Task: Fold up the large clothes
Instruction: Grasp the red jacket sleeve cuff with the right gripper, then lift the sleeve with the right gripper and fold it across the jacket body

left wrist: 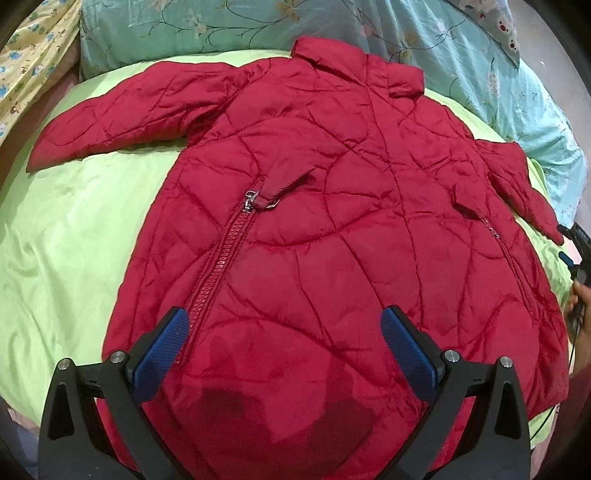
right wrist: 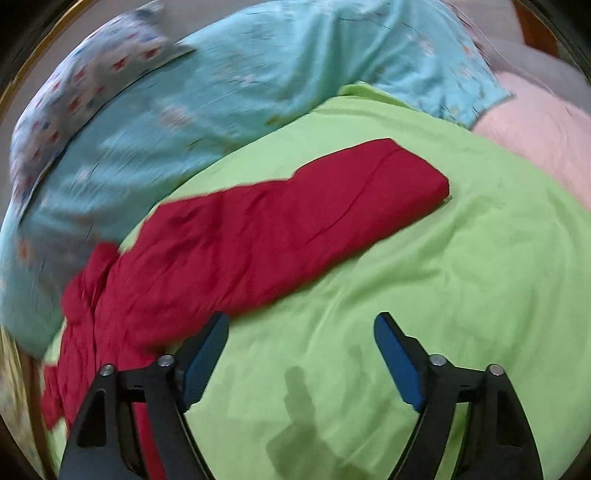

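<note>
Red jacket flat on green sheet; both hand-held grippers, L & R, agape, empty.

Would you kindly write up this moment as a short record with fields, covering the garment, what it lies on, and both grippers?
garment: red quilted coat, spread flat, not yet folded
sleeves: both stretched outward; right sleeve lies on the sheet
zip: pull partway up, flap beside it
surface: green sheet on a bed
behind: blue floral pillows
left gripper: open, above the coat's lower part, holding nothing
right gripper: open, over bare sheet beside the sleeve, holding nothing; view blurred
</note>
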Motion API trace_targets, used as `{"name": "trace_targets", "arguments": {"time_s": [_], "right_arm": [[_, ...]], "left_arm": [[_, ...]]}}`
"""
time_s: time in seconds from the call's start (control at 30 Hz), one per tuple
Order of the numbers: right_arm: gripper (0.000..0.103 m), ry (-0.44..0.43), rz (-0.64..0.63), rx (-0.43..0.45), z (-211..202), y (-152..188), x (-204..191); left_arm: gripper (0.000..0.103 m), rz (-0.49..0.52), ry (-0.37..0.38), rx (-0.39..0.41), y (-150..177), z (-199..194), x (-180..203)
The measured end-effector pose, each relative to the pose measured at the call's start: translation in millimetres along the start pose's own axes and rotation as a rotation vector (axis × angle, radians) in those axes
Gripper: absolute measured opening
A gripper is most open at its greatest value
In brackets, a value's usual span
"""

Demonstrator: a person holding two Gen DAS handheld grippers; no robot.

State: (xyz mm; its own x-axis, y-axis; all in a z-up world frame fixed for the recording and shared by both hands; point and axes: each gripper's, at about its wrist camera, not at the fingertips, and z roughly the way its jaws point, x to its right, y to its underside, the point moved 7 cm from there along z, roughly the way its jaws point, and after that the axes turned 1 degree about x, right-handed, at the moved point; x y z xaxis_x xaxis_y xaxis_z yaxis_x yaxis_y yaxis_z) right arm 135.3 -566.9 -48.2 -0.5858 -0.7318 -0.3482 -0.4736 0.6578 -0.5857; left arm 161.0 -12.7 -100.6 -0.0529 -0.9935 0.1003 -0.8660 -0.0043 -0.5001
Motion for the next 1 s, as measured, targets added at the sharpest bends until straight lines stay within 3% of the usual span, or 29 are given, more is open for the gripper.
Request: {"name": "trace_targets", "arguments": {"time_s": [0.2,0.3,0.33,0.43,0.47,0.77,1.0], "right_arm": [[0.072,0.028,0.127,0.012,43.3,-27.5,35.3],[0.068,0.025,0.157,0.058,50.0,-37.9,42.2],[0.062,0.029,0.152,0.069,50.3,-41.2,42.5],[0.018,0.000,0.142,0.081,49.4,-48.1,38.4],[0.014,-0.018,0.141,0.085,49.0,-50.0,34.9],[0.009,-0.196,-0.061,0.152,-1.9,-49.2,-54.2],[0.008,-0.417,-0.223,0.093,-41.9,-4.2,-156.6]], "left_arm": [[0.103,0.036,-0.030,-0.008,-2.5,12.8,8.0],[0.103,0.053,-0.036,-0.010,-4.1,17.3,12.9],[0.103,0.058,-0.036,-0.009,-4.7,18.4,14.9],[0.103,0.070,-0.034,-0.003,-6.3,20.4,19.4],[0.103,0.071,-0.030,-0.002,-6.7,20.8,20.4],[0.103,0.023,0.029,0.001,-5.2,22.4,18.4],[0.103,-0.018,0.071,0.014,-6.0,15.0,8.5]]}}
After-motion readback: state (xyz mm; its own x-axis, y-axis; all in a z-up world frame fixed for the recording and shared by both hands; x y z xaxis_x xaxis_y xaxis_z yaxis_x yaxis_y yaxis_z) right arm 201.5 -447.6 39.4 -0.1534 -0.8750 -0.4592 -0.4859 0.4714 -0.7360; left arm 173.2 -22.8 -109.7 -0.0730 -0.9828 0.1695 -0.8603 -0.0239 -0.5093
